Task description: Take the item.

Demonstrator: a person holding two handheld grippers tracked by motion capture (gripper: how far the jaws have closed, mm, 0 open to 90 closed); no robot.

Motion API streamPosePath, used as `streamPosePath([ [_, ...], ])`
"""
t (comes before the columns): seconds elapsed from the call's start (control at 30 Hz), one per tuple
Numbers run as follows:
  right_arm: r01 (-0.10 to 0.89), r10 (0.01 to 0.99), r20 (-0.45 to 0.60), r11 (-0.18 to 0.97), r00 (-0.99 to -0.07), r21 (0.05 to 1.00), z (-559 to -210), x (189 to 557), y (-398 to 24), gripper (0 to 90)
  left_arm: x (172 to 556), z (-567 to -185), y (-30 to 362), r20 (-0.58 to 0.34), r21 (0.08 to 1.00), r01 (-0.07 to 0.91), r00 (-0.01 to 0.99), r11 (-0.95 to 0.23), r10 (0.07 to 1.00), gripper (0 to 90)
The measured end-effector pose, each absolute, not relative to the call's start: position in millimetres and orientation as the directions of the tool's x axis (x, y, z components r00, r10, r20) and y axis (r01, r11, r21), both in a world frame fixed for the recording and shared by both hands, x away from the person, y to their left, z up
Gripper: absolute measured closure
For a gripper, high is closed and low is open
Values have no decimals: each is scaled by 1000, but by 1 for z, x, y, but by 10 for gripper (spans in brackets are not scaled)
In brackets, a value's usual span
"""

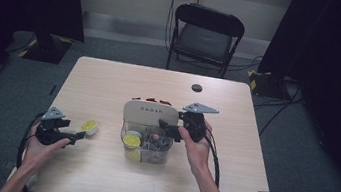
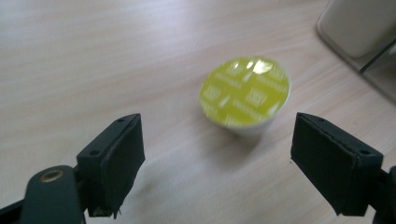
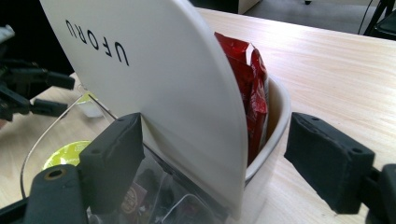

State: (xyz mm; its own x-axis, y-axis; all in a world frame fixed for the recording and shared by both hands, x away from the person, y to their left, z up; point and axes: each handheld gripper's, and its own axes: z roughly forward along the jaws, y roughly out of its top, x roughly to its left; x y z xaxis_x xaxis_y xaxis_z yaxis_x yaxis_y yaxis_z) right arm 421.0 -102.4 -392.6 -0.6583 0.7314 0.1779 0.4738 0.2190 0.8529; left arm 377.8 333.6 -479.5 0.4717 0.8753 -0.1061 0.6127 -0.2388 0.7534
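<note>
Capsule (image 2: 245, 95), yellow-lidded: stood lid-up on the table (image 1: 96, 176), near its left edge, just left of the organiser (image 1: 150, 112) and apart from it.

Left gripper (image 2: 217, 161): mine; jaws wide, nothing between the pads, capsule a little ahead of them and untouched. I judged this one as set down and released.

Right gripper (image 3: 212, 163): mine; jaws spread to either side of the organiser's white upright panel. Pads appeared clear of the panel, so I counted it as not clamped, though the left pad stood close to it.

Organiser: near the table's middle, toward the front edge; white back section with clear front compartments. A red packet (image 3: 247, 88) sat in the rear pocket behind the panel.

Second capsule (image 1: 132, 140): yellow lid, in the clear front compartment, with smaller items I could not identify.

Progress, as I judged it: one capsule out on the table; at least one yellow capsule plus assorted contents remained inside, so the emptying looked early.
</note>
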Motion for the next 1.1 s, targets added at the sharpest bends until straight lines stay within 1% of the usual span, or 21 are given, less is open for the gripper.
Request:
streamPosePath([
  [0.23,472,729,182,213,-659,856,-391,421,-102,192,373,-495,342,-74,725,638,446,-258,892,171],
  [0.27,465,728,178,213,-662,859,-390,421,-102,192,373,-499,344,-48,727,635,427,-261,903,167],
  [0.3,466,728,177,215,-662,858,-389,421,-102,193,373,-499,344,-48,727,635,427,-261,903,168],
  [0.37,464,728,176,216,-663,859,-388,421,-102,194,372,-500,344,-15,732,623,421,-277,907,169],
  [0.4,462,727,174,217,-664,860,-387,420,-102,194,371,-503,342,-13,746,611,413,-266,911,168],
  [0.43,462,726,174,217,-665,860,-387,420,-102,198,370,-503,342,-12,747,611,408,-263,913,155],
  [0.7,459,726,181,205,-664,865,-386,419,-103,208,370,-503,342,-12,746,615,399,-257,917,152],
  [0.73,456,729,172,210,-663,865,-385,419,-102,227,370,-503,342,-12,745,615,398,-257,917,151],
  [0.77,456,729,172,210,-663,865,-385,419,-102,227,370,-503,342,-12,745,615,398,-257,917,151],
  [0.83,443,726,162,213,-669,871,-381,418,-102,271,370,-503,342,-13,745,616,398,-257,917,151],
  [1.0,426,717,150,220,-680,878,-375,418,-100,276,370,-503,342,-13,745,616,398,-257,917,151],
  [1.03,419,714,150,215,-683,882,-373,418,-99,284,370,-503,342,-13,745,615,398,-257,917,151],
  [1.07,409,712,143,217,-688,886,-370,417,-98,312,370,-503,342,-13,745,615,398,-257,917,151],
  [1.1,409,712,143,217,-688,886,-370,417,-98,312,370,-503,342,-13,745,616,398,-257,917,151],
])
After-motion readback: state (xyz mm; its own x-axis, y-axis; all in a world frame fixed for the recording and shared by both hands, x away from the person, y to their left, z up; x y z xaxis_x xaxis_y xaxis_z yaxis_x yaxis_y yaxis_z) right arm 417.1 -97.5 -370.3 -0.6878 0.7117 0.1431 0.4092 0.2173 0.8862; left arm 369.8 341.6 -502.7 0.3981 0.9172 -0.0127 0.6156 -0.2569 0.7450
